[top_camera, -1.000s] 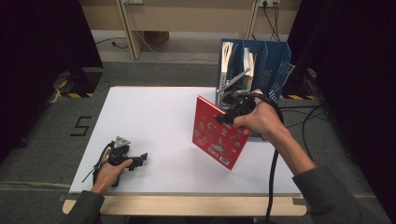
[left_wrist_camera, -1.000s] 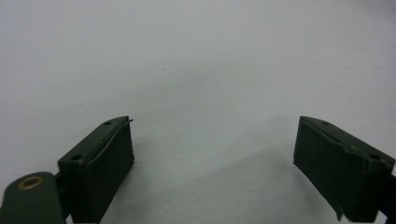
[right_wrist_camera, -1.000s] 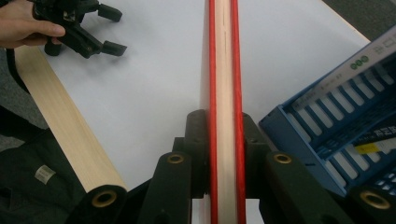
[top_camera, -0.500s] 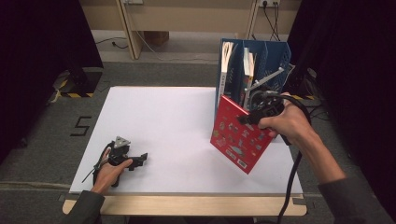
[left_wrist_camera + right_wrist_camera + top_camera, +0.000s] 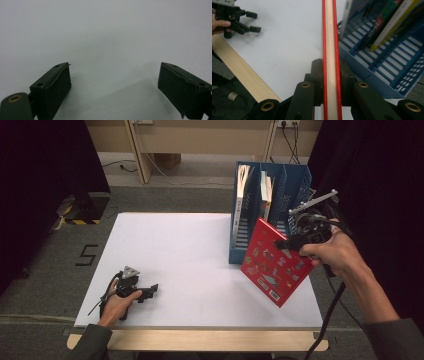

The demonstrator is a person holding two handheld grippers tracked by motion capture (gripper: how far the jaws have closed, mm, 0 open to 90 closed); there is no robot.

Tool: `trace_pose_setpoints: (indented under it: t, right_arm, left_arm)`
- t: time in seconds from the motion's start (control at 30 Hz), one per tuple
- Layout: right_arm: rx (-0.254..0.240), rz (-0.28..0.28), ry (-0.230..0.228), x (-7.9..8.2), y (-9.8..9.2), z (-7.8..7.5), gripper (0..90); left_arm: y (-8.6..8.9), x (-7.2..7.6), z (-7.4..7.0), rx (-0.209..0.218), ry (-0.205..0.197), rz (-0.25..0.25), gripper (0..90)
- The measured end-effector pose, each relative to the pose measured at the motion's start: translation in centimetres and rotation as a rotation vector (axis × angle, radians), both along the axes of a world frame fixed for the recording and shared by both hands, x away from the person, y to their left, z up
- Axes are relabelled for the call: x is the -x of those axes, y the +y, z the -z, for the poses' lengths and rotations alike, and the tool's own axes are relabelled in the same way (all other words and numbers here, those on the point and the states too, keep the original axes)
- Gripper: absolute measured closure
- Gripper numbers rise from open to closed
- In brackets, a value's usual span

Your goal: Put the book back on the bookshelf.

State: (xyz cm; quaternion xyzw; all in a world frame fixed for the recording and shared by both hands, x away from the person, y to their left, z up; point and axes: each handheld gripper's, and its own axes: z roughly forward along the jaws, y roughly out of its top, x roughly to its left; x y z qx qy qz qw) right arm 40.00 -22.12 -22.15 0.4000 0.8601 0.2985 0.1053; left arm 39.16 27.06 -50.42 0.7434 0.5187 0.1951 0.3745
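The white bench (image 5: 190, 265) is lying bare across most of its top, giving wide room between the two hands, while its right edge and far right corner are crowded. There a blue file rack (image 5: 240, 237) is standing upright near the right edge, with several books (image 5: 266, 190) leaning in its compartments. The rack is sitting just behind the red book (image 5: 272, 265), very close to its upper corner; whether they are touching I cannot tell.

The right gripper (image 5: 295, 242) is pinching the red book by its upper edge, its jaws pressing on both covers in the right gripper view, and holding it tilted above the bench's right side. The cover is showing small pictures and a barcode patch near the lower corner.

The left gripper (image 5: 147, 292) is resting on the bench near the front left edge, its jaws spread with nothing between them.
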Motion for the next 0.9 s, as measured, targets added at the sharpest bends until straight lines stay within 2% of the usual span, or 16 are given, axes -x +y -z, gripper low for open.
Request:
trace_pose_setpoints:
  t: [0.23, 0.6, 0.9]
  right_arm:
    - [-0.016, 0.059, -0.018, 0.1, -2.3, -0.9, 78.5]
    - [-0.008, 0.131, -0.046, 0.6, -5.1, -2.4, 78.5]
    - [-0.071, 0.208, -0.065, -0.6, -7.2, -3.6, 78.5]
  left_arm:
    - [0.0, 0.0, 0.0, -0.003, 0.000, 0.000, 10.3]
    - [-0.1, 0.0, 0.0, -0.007, 0.000, 0.000, 9.8]
    - [-0.1, 0.0, 0.0, -0.011, 0.002, 0.004, 9.3]
